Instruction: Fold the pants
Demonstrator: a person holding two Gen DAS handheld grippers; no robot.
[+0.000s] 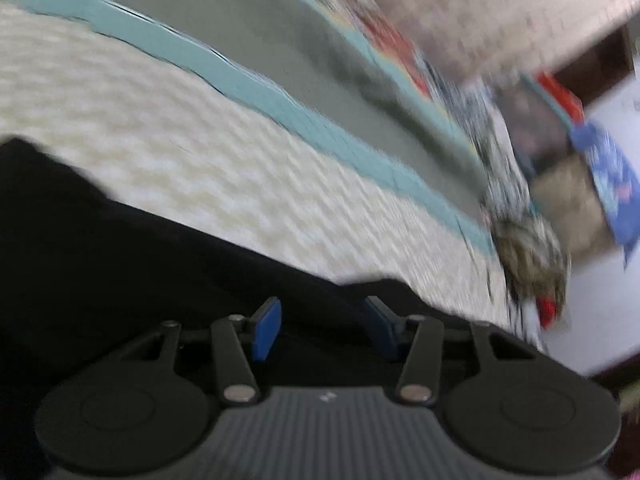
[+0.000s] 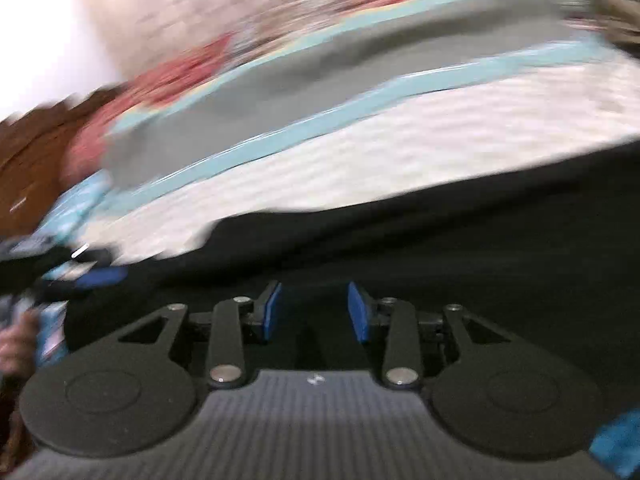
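The black pants [image 1: 132,248] lie spread on a cream quilted bed cover [image 1: 208,148]; both views are smeared by motion. My left gripper [image 1: 322,326] hangs low over the dark cloth near its upper edge. Its blue pads [image 1: 267,330] stand apart, and only black shows in the gap. In the right wrist view the pants [image 2: 480,240] fill the lower half of the picture. My right gripper [image 2: 314,312] is just above them, blue pads [image 2: 359,314] apart, with no cloth visibly pinched. Whether either gripper touches the fabric I cannot tell.
A teal band [image 1: 280,100] and a grey strip [image 1: 248,36] of bedding run beyond the cream cover. Patterned and red cloth [image 1: 524,240] is heaped at the bed's far right end. A hand [image 2: 16,344] shows at the left edge of the right wrist view. A brown wooden piece [image 2: 36,160] stands behind.
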